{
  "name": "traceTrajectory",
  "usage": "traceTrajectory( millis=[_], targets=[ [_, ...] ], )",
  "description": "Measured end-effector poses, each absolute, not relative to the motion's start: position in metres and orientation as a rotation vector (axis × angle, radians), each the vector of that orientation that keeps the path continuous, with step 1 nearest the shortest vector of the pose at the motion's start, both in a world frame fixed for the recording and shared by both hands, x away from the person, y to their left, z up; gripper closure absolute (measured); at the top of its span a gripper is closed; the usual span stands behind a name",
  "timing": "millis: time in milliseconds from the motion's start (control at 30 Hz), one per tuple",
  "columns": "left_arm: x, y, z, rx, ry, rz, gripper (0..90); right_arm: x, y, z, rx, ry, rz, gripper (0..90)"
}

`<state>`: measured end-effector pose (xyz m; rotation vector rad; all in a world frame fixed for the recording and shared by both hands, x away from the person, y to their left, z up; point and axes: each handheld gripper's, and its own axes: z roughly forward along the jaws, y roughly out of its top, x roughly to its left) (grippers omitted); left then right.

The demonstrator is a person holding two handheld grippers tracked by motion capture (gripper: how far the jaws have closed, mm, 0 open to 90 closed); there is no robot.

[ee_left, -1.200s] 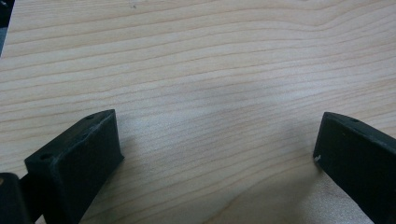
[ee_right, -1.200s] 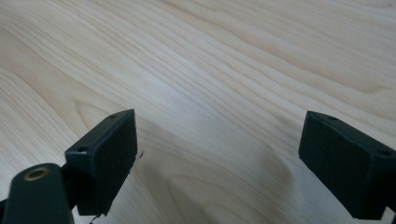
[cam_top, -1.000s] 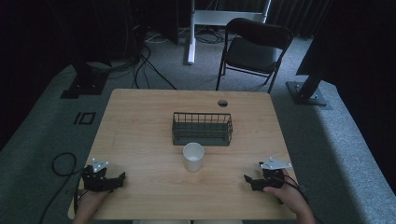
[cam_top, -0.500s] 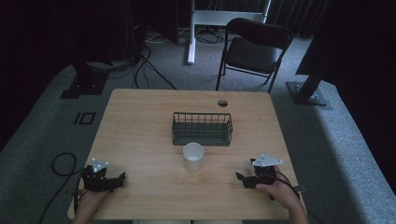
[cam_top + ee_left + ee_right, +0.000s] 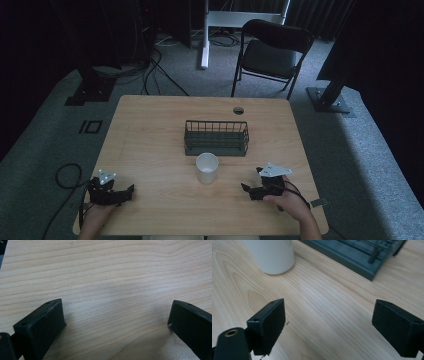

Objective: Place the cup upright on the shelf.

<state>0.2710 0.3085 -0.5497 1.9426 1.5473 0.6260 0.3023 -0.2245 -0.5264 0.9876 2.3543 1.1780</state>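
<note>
Right gripper (image 5: 249, 189), jaws wide and empty, has slid leftward toward the upright white paper cup (image 5: 207, 168), mouth up.

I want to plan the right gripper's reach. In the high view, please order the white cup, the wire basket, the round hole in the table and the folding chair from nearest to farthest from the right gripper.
From the right gripper:
1. White cup, just to its left on the table.
2. Wire basket, behind the cup, mid-table.
3. Round hole, near the table's far edge.
4. Folding chair, on the floor beyond the table.
</note>
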Motion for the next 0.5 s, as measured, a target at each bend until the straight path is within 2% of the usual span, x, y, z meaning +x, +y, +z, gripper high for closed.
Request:
traceTrajectory(
  millis=[500],
  targets=[
    [0.271, 0.308, -0.550, 1.943, 1.547, 0.626, 0.9, 0.307, -0.183, -0.524, 0.905, 2.384, 1.255, 11.4]
  ],
)
